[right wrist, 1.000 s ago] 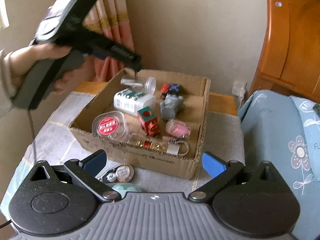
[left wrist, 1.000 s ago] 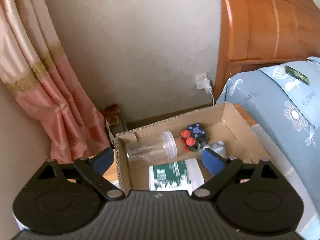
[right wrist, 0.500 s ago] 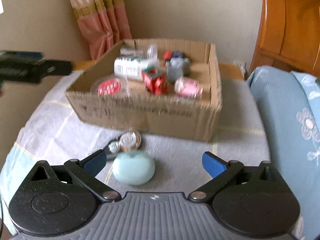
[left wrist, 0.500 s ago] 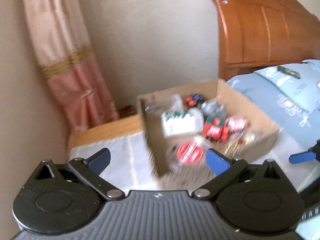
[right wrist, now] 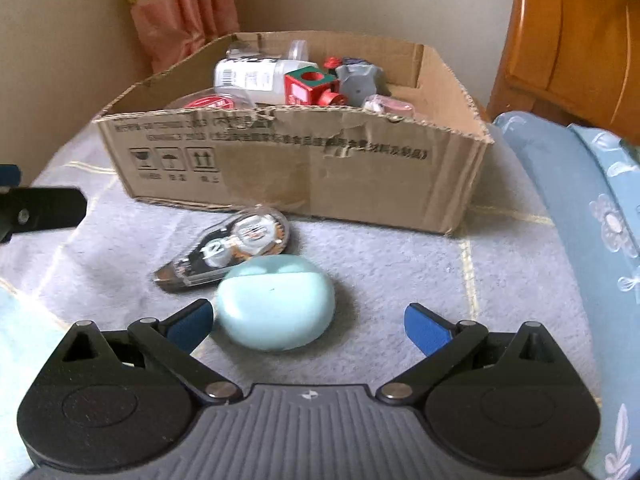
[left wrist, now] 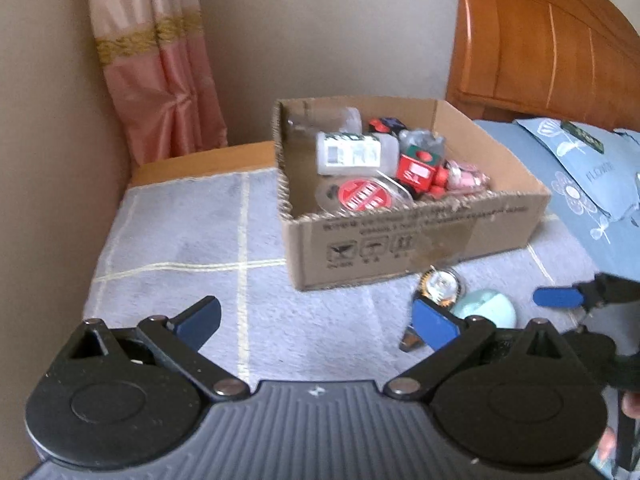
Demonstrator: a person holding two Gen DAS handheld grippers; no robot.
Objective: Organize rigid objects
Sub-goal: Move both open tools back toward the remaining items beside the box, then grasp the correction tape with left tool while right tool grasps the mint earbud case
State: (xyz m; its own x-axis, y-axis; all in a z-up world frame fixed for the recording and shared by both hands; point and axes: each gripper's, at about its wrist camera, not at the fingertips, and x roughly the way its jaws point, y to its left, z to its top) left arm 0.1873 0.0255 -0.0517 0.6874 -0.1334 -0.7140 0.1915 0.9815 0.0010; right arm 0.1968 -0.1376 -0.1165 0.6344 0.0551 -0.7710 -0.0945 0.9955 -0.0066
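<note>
Your right gripper (right wrist: pixel 306 322) spread wide, nothing grasped, mint case (right wrist: pixel 276 306) on the cloth at its 11 o'clock (touching the left pad), tape dispenser (right wrist: pixel 236 246) behind, cardboard box (right wrist: pixel 304 172) at 12, your left gripper (left wrist: pixel 316 322) having just opened, empty.

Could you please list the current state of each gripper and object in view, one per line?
left gripper: open, empty, over the cloth
right gripper: open, mint case partly between its fingers, not gripped
mint case: closed, lying on the cloth
correction tape: lying flat outside the box, beside the mint case
cardboard box: open-topped, holding several items
white bottle: lying on its side in the box
</note>
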